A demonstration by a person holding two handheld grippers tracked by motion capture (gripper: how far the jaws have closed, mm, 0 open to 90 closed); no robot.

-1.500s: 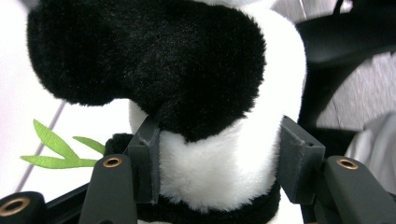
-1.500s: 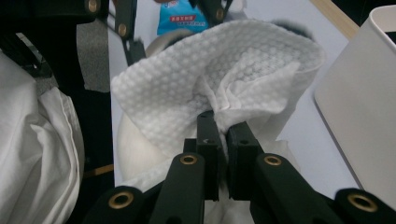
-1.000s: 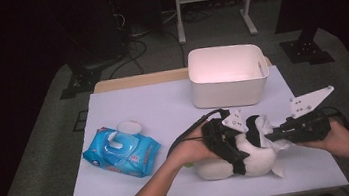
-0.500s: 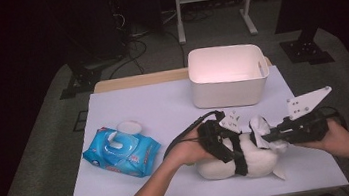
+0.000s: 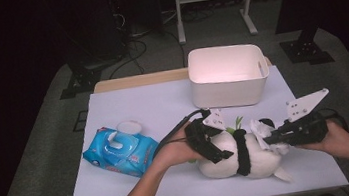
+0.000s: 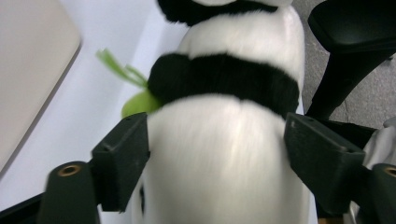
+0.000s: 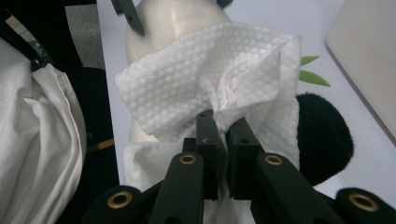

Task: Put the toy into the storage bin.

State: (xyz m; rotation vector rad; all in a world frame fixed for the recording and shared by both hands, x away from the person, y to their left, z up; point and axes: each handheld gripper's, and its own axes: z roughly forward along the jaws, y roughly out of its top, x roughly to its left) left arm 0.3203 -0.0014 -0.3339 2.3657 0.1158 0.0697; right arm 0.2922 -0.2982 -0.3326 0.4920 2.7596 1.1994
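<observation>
Two grippers work on one stuffed toy at the near edge of the white table (image 5: 128,108), seen from the high view. Farthest toward nine o'clock lies a blue pack of wet wipes (image 5: 119,152) with a round white lid (image 5: 129,128) just beside its far corner. Next comes the left gripper (image 5: 219,149), held at the toy's nine o'clock end; in the left gripper view its two black jaws stand on either flank of the toy's white body, and they have just been opening, so the pads sit at the fur with no clear squeeze, the toy between them but let go. The plush panda (image 5: 242,156) lies on its side at about five o'clock on the table, a black band around its middle and a bit of green leaf (image 6: 135,100) at its far side. At its three o'clock end the right gripper (image 5: 271,139) has its jaws clenched on a white wipe (image 7: 205,84), which drapes over the panda's head. Beyond, toward twelve o'clock, a cream tub (image 5: 228,75) stands well apart from the toy.
</observation>
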